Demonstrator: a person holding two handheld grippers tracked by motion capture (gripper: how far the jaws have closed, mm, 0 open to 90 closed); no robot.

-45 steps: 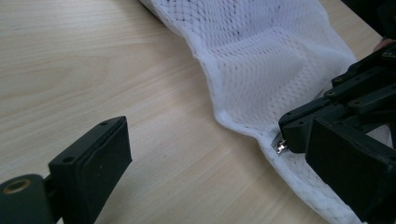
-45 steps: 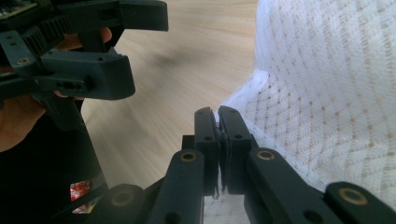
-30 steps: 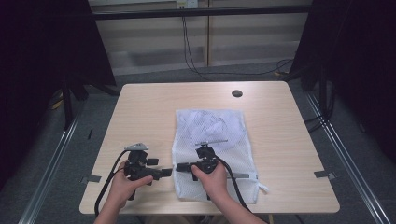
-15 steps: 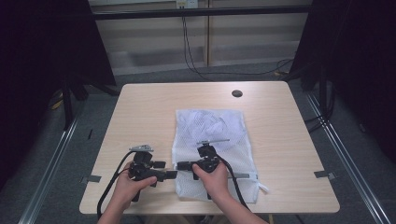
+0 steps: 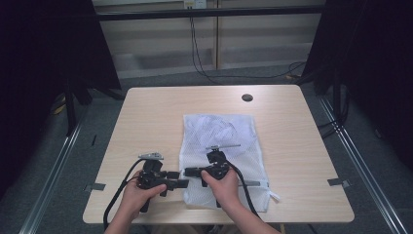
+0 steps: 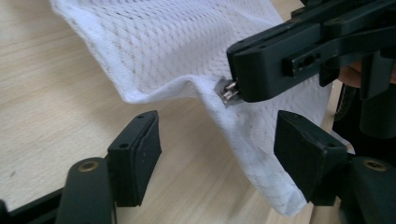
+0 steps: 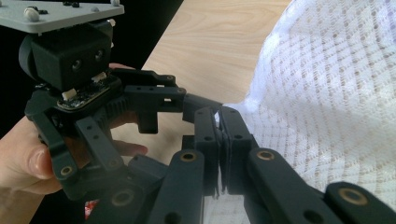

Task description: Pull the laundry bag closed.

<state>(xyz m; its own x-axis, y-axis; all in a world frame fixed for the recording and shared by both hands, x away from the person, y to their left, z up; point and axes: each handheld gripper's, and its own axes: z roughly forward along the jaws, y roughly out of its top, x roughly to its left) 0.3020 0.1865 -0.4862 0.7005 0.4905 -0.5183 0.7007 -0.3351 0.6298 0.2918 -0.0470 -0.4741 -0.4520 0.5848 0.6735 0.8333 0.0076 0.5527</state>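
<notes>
While the white mesh laundry bag (image 5: 221,156) lies flat on the near half of the wooden table (image 5: 146,122), its near-left edge is lifted off the surface. Right gripper (image 5: 192,171), seen in the high view reaching leftward across the bag's near-left edge, has its jaws pressed together on a small metal zipper pull (image 6: 228,91) at that edge; the right gripper view shows the two pads closed with a sliver of white between them, and the mesh bulging away to the right. Left gripper (image 5: 182,183) sits just beside the bag's left edge, pointing toward it, and its jaws have just been closing. In the left gripper view its jaws stand partly apart, with the raised hem of the bag hanging between them; the pads (image 6: 140,154) do not press on the fabric. Both grippers are close together, the left one's tips just below the right one's. Each is held in a hand (image 5: 224,183), forearms entering from the near edge. A dark round grommet (image 5: 247,97) is set in the far part of the table, well apart from the bag
</notes>
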